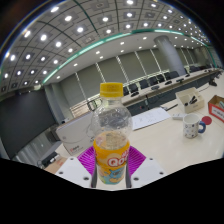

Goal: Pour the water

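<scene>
Presently noted: clear plastic bottle [111,135], cylindrical with a rounded shoulder, smooth and see-through in the upper body, topped by a ribbed-looking yellow cap [111,91]. Lower body wrapped in a glossy orange and yellow label with white lettering. Liquid level not readable through the plastic. Bottle upright, at 12 o'clock from the gripper [111,166], standing between its two fingers. Purple pads [92,160] flanking the label on both sides and appearing to press against it; gripper recorded as pinching the bottle at label height. Base of the bottle hidden, so contact with the desk [165,140] cannot be told. Desk surface pale, flat and matt. At 3 o'clock from the bottle, well apart, a white mug [192,125] with a printed pattern, standing on the desk. Beyond, at 1 o'clock, rows of dark office chairs [150,84] beneath a ceiling of round lights.
</scene>
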Motion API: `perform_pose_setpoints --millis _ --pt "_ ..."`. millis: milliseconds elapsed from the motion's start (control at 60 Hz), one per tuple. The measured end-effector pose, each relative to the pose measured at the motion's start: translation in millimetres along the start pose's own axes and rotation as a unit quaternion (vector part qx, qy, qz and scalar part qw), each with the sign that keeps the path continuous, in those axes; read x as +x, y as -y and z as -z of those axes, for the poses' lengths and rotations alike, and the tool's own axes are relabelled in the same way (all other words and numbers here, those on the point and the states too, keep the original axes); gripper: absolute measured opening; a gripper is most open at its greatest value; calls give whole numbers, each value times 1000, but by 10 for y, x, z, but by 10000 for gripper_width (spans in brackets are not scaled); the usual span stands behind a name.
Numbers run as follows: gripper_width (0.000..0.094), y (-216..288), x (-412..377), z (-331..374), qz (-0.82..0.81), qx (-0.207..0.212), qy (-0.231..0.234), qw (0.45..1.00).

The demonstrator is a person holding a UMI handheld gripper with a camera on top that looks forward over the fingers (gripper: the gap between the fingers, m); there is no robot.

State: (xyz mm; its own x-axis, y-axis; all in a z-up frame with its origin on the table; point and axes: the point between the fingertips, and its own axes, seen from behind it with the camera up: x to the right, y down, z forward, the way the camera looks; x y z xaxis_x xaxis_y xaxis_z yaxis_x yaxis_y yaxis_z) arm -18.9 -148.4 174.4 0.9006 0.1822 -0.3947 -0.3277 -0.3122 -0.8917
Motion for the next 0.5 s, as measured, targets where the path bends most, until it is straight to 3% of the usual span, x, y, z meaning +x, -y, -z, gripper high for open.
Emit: perform_pose_setpoints --millis 117,250,500 --pt "387 662 -35 -230 -184 30 70 980" --pt "387 1333 297 -498 -431 53 145 889" --pt "385 1671 1405 -900 -689 76 176 699"
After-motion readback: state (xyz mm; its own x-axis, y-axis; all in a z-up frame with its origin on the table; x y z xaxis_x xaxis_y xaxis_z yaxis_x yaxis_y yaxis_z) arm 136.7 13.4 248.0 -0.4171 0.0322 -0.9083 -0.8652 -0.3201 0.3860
